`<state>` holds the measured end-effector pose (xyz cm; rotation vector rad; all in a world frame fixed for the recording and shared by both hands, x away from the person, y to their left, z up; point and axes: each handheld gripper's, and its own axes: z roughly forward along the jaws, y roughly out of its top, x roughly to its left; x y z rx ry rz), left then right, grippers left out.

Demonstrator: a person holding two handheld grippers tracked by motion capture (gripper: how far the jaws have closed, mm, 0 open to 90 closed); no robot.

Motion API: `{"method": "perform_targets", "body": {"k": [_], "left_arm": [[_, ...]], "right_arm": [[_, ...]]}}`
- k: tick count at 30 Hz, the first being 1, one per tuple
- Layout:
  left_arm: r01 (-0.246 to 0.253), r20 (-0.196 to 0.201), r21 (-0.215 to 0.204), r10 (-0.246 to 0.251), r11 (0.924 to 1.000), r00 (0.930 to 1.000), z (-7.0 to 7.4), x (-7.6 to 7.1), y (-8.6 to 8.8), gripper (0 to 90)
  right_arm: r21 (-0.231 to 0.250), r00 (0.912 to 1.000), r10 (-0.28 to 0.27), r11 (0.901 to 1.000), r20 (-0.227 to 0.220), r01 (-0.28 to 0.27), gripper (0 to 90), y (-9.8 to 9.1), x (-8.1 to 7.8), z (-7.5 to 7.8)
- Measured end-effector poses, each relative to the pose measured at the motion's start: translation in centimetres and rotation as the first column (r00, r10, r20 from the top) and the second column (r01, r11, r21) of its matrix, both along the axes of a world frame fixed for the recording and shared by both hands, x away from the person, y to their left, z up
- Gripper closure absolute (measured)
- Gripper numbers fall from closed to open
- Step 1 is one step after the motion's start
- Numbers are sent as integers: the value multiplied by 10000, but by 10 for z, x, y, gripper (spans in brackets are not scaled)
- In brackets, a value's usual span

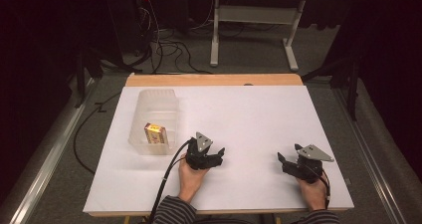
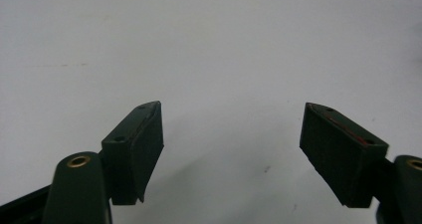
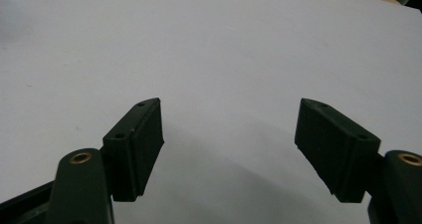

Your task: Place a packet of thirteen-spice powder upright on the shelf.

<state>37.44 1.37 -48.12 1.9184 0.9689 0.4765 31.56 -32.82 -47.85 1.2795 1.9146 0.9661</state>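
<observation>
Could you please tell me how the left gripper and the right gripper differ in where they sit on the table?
The left gripper sits close beside the clear plastic bin; the right gripper sits far from it, near the table's right edge. The left gripper's jaws point right; the right gripper's jaws point left. Both are open, empty and hand-held.

Both grippers sit near the front edge of the white table (image 1: 249, 109), left gripper (image 1: 219, 157) just right of a clear bin (image 1: 149, 109) holding a small yellow box (image 1: 156, 133), right gripper (image 1: 284, 160) well apart.
</observation>
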Motion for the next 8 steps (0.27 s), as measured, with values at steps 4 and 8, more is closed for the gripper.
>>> {"method": "perform_targets", "body": {"k": [4,8], "left_arm": [[-23,257,-50,25,10000,9997,0,-2,0,259],[-3,554,164,-6,9999,9985,0,-6,-2,267]], "right_arm": [[-73,10000,10,10000,-14,-10,274,0,0,0],[-59,10000,-9,10000,-10,9,274,0,0,0]]}}
